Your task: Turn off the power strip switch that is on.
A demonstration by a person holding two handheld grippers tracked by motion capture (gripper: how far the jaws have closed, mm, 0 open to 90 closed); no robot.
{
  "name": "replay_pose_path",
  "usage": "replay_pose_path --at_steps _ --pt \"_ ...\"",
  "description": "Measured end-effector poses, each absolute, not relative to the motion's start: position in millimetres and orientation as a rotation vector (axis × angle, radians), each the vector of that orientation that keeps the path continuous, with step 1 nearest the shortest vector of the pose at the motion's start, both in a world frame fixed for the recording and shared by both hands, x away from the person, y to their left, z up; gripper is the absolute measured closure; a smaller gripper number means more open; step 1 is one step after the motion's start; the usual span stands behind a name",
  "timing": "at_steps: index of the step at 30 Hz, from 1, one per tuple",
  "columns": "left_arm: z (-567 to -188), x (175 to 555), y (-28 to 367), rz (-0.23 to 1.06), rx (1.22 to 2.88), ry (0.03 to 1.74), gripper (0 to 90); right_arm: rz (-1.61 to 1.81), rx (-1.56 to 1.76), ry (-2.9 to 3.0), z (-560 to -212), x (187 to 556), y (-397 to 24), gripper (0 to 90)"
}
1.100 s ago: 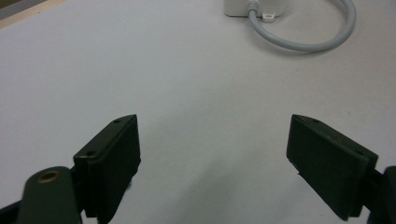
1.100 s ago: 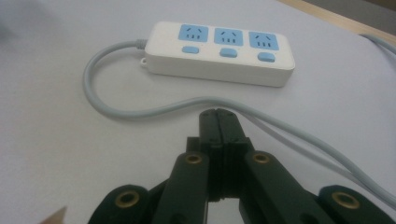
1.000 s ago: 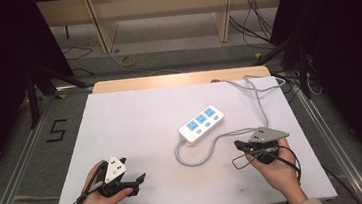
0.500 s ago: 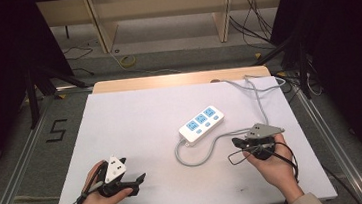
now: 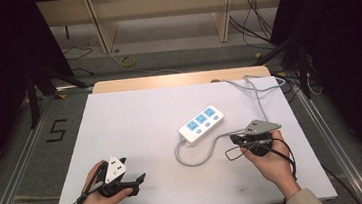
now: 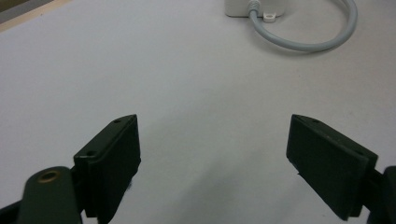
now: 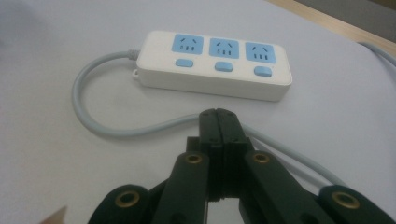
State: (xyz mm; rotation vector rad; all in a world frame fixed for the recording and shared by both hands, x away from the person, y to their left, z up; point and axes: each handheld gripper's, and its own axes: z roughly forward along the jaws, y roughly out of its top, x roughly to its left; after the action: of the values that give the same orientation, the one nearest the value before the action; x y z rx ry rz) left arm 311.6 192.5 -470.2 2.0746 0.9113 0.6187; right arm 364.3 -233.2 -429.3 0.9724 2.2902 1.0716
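From the high view we've got the power strip [image 5: 201,123] lying mid-right on the white worktop [image 5: 135,121], its grey cord [image 5: 194,156] looping toward the right gripper [image 5: 234,139], which sits just beside it. The left gripper [image 5: 138,179] rests well apart, near the front-left.

Left gripper view: jaws spread wide, nothing between them.

Right gripper view: jaws pressed fully together on nothing, tips just above the cord, with the strip beyond.

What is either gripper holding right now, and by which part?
Nothing. The right gripper is shut empty above the power strip's cable; the left gripper is open over bare table.
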Motion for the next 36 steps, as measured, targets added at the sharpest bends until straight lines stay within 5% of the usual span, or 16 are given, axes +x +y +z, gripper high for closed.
replay_pose_path --at_steps 36 --pt "-469.7 311.0 192.6 0.623 2.073 0.911 17.6 1.048 0.975 2.304 -423.6 377.8 -224.5 90.0"
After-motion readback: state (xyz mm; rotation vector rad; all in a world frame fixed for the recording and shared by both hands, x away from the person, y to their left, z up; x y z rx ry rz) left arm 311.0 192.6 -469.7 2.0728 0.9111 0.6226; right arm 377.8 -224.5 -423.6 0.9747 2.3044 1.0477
